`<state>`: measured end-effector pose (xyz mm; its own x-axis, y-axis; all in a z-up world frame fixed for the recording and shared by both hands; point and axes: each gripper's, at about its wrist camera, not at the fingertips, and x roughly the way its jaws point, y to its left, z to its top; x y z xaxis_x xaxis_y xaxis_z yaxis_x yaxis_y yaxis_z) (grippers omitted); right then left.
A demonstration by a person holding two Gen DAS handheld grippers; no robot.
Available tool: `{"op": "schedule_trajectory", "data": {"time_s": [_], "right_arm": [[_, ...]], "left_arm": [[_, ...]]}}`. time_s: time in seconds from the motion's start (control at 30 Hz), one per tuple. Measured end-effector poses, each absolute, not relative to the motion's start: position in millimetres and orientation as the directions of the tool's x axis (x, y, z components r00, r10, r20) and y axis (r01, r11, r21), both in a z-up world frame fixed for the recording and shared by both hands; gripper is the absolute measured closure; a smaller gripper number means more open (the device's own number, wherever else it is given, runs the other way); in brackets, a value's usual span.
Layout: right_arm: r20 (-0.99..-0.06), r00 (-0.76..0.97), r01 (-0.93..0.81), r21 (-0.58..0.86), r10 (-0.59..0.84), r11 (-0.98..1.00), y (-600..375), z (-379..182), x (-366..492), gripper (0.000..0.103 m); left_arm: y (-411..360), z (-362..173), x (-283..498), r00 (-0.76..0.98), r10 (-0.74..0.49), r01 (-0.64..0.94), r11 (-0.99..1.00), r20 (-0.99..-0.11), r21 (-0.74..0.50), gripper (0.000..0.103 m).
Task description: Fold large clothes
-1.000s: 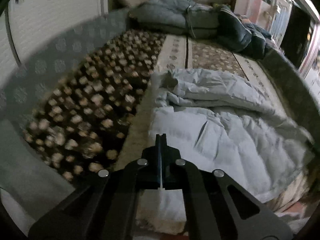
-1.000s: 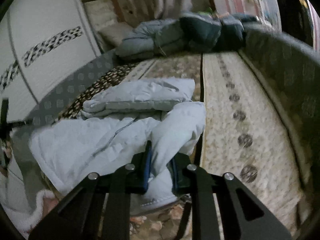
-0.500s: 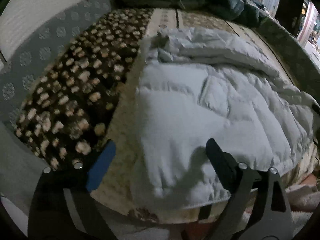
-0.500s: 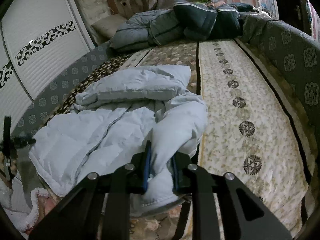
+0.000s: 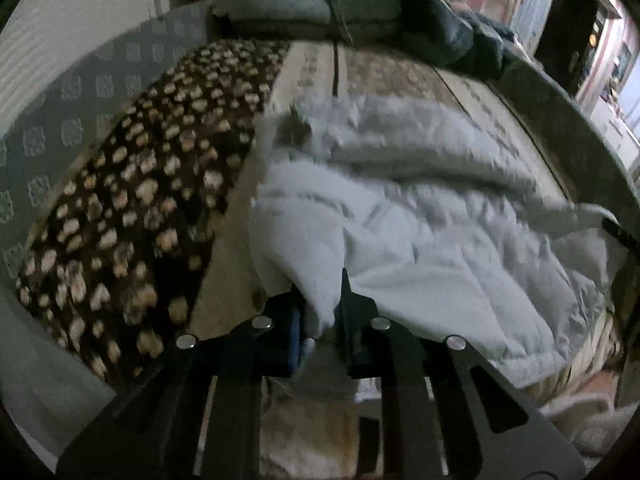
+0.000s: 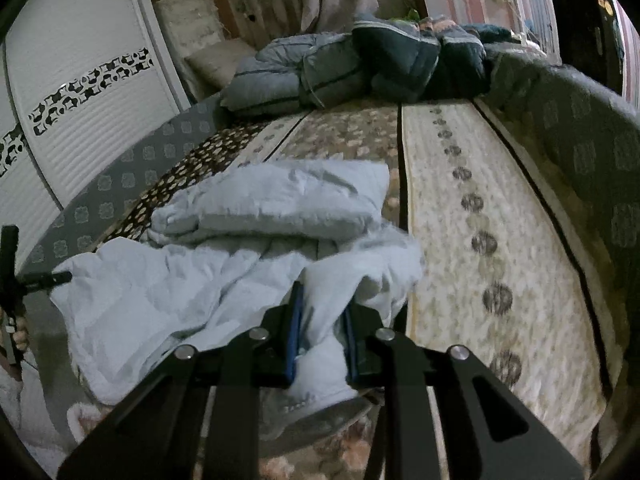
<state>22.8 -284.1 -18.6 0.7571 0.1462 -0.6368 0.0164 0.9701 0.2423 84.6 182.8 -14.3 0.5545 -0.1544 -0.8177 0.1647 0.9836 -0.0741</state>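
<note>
A big pale blue coat [image 5: 420,216] lies on the bed [image 6: 500,208]. The left gripper [image 5: 320,312] pinches the coat's near left edge, its fingers almost closed on the cloth. The right gripper [image 6: 322,320] pinches a puffy fold at the coat's near right edge, fingers squeezed onto it.

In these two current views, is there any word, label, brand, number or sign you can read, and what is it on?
None can be read.
Pale blue padded jacket: no label or print shows.
Wardrobe door: only a cut-out pattern band, no letters.
Wall pictures beside the doorway: too small and blurred to read.
Left tool and right tool: no markings visible.
</note>
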Motion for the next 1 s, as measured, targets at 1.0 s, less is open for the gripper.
{"op": "schedule_trajectory", "data": {"time_s": [1.0], "right_arm": [[-0.879, 0.465, 0.335, 0.281, 0.101, 0.899, -378.1, -99.4, 331.7, 0.085]], "left_arm": [[161.8, -28.8, 408.4, 0.454, -0.012, -0.012, 1.000, -0.891, -0.020, 0.103]]}}
